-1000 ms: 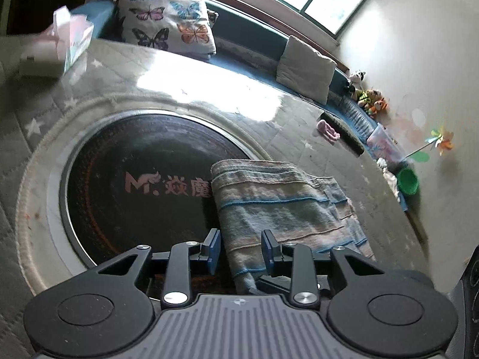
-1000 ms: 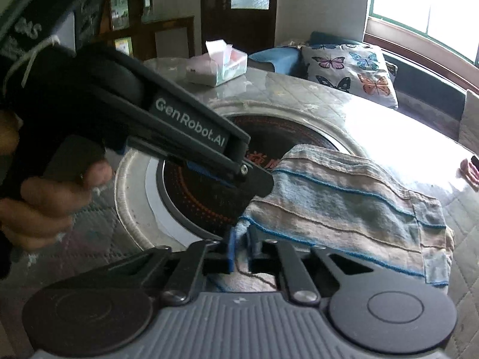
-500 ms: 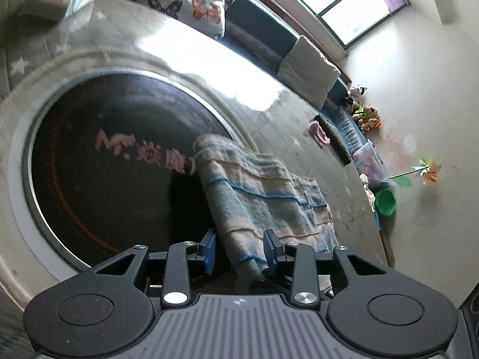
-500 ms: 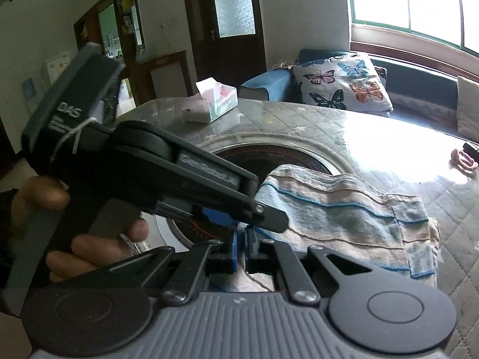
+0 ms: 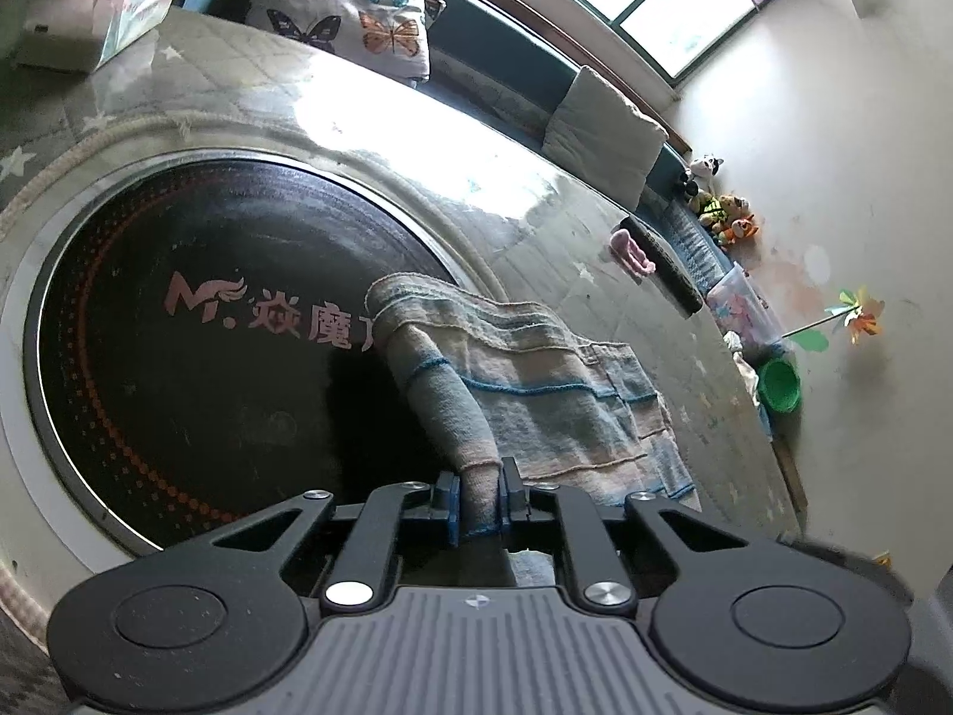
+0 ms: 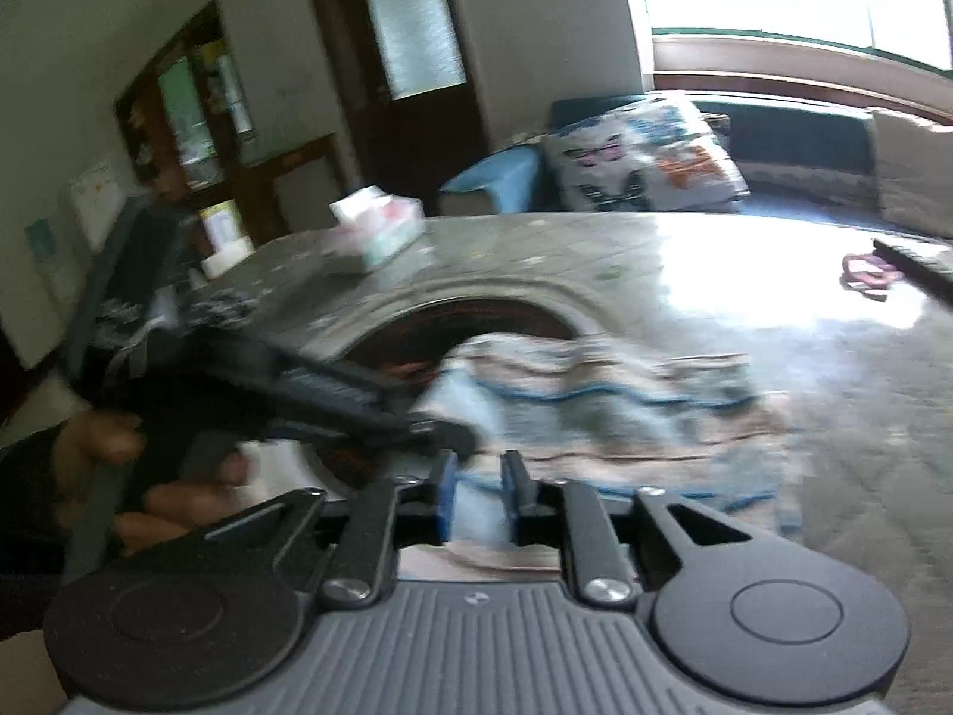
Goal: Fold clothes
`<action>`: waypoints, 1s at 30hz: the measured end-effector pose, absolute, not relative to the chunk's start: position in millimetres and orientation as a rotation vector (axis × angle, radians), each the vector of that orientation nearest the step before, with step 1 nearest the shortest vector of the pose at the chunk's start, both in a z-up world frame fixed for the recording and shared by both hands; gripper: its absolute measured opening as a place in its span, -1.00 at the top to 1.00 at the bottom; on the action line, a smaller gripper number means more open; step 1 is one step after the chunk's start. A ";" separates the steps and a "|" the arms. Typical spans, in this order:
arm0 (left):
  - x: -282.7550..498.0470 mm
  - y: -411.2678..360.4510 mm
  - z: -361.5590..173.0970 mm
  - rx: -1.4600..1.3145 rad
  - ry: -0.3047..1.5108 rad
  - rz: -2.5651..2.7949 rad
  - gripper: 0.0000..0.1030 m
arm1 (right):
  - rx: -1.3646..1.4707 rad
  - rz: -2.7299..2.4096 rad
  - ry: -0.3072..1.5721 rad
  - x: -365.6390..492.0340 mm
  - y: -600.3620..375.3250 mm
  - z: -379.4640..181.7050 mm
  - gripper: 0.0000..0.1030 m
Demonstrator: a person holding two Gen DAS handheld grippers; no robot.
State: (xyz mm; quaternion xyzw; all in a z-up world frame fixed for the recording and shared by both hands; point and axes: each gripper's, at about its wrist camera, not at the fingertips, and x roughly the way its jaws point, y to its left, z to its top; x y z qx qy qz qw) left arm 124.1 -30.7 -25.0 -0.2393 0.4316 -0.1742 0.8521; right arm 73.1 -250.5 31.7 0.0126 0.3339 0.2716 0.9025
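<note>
Mid-fold: left tool (image 5: 481, 497) pinches near edge of striped cloth (image 5: 536, 381), lifted off surface (image 5: 536, 220). Right tool (image 6: 480, 491) blurred, apparently clamping cloth too. Next: carry edge toward far side.

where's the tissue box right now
In the left wrist view the tissue box sits at the far upper left of the table, beside the butterfly pillow; in the right wrist view it is left of centre.
</note>
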 end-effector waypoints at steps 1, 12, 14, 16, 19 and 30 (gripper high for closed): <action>123.4 -31.8 -24.2 -0.492 0.904 -0.367 0.75 | 0.019 0.529 0.688 76.6 -256.7 30.9 0.48; 123.2 -40.8 -19.7 -0.399 0.887 -0.360 0.76 | 0.082 0.279 0.738 128.3 -321.0 -4.5 0.12; 124.4 -42.0 -19.9 -0.390 0.889 -0.359 0.76 | 0.117 0.272 0.753 134.8 -327.7 -11.8 0.11; 125.5 -43.4 -19.7 -0.380 0.889 -0.357 0.76 | 0.174 0.279 0.765 137.9 -331.3 -17.6 0.11; 126.8 -46.2 -18.8 -0.361 0.889 -0.352 0.76 | 0.208 0.288 0.754 136.5 -333.2 -20.5 0.21; 128.5 -76.1 8.7 -0.258 0.851 -0.384 0.77 | 0.283 0.307 0.691 115.3 -348.0 -2.6 0.78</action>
